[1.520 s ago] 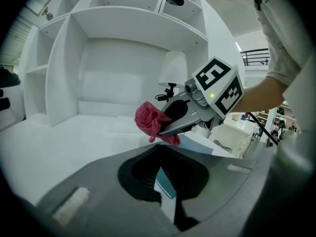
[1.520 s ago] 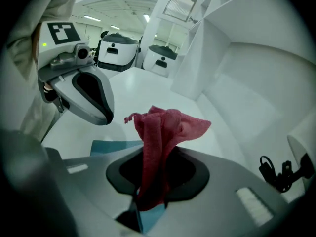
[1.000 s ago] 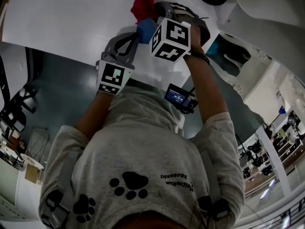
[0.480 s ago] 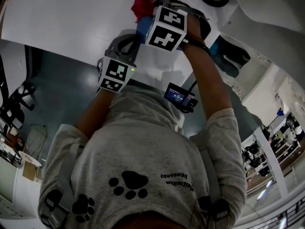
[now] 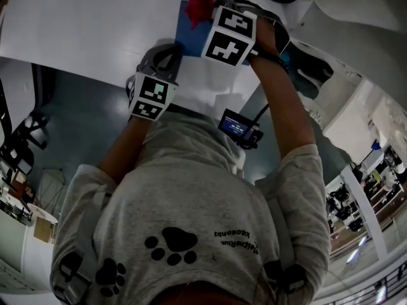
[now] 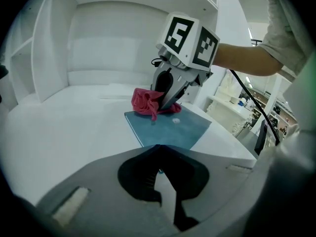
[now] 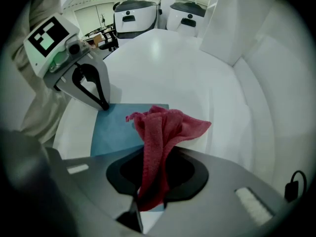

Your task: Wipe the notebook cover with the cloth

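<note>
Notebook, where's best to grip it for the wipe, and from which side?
Probably the near edge of the notebook, from the person's side: it lies flat, so only edges offer a pinch, and the right gripper holds the cloth over the far end.

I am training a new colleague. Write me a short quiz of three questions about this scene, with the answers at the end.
1. True or false: the right gripper holds the red cloth between its jaws.
2. Where does the cloth rest? A) on the blue notebook B) in a bucket C) on a chair
3. Fill in the gap: the closed tip of the left gripper stands at a ___ of the notebook.

Key: 1 true; 2 A; 3 corner.
</note>
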A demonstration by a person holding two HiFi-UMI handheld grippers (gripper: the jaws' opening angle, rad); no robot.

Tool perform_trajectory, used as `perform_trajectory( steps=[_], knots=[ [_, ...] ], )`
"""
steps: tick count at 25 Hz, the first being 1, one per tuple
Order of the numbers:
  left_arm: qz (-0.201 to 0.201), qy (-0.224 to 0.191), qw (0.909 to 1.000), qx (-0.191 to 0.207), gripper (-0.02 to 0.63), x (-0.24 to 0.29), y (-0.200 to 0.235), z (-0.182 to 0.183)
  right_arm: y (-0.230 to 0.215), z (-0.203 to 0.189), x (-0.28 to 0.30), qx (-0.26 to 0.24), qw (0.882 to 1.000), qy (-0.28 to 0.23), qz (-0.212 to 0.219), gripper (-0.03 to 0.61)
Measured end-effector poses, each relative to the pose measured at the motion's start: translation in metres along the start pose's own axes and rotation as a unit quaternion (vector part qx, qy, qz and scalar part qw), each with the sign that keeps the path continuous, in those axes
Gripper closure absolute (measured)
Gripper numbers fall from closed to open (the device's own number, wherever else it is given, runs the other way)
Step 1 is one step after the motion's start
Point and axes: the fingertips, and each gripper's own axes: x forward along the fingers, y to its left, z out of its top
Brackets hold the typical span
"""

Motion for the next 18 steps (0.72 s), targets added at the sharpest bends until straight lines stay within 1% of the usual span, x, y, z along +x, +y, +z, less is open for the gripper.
perform_trajectory(
  steps=[10,18],
  knots=[
    [0.005,0.000,1.0000,0.003,0.614,0.003,0.002,0.000,0.001,-0.072,-0.006,0.047,0.998,0.040,-0.007,0.499],
    [0.005,0.000,1.0000,0.006,0.614,0.004,0.006,0.001,0.001,-0.119,-0.012,0.084,0.994,0.074,-0.009,0.499]
  ],
)
